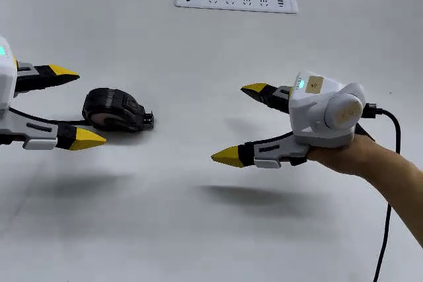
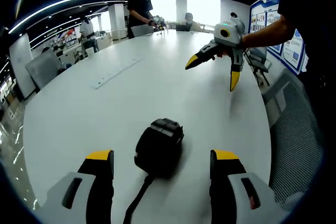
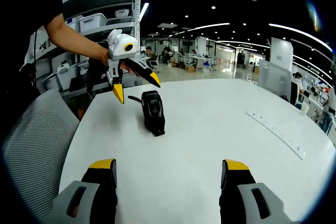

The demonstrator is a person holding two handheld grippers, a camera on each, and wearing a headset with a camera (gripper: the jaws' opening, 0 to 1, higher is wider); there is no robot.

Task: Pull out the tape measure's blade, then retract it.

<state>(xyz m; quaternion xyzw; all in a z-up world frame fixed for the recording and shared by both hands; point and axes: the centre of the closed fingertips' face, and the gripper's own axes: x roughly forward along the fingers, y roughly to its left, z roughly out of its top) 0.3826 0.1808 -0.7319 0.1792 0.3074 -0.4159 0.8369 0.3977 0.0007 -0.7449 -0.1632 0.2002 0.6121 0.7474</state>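
— Where is the left gripper point(image 2: 163, 156) being held?

— It is being held just left of the tape measure point(image 1: 117, 109), with its yellow-tipped jaws being spread wide. Nothing is being gripped. In the left gripper view the black case is lying in the gap between the two tips, and neither tip is being pressed against it.

— And how is the tape measure itself being shown?

— It is being shown resting on the white table point(image 1: 198, 242), its nose being pointed away from the left gripper. A dark strap point(image 2: 137, 199) is being trailed from its back end toward that gripper.

— What is being seen past the tape measure?

— A white power strip point(image 1: 236, 1) is lying on the table, well beyond the tape measure and off to its right.

— And further right?

— The right gripper point(image 1: 228, 122) is being held in a hand point(image 1: 344, 154), well apart from the tape measure on its right side, and is being aimed back toward it. Its jaws are being held wide apart too, and nothing is being clasped between them. It is being carried above the table, with its shadow point(image 1: 258, 196) being cast beneath it. In the right gripper view the tape measure is lying ahead of the tips, with the left gripper just behind it. A black cable point(image 1: 397, 138) is being trailed from the right gripper's rear, on the side facing away from the tape measure.
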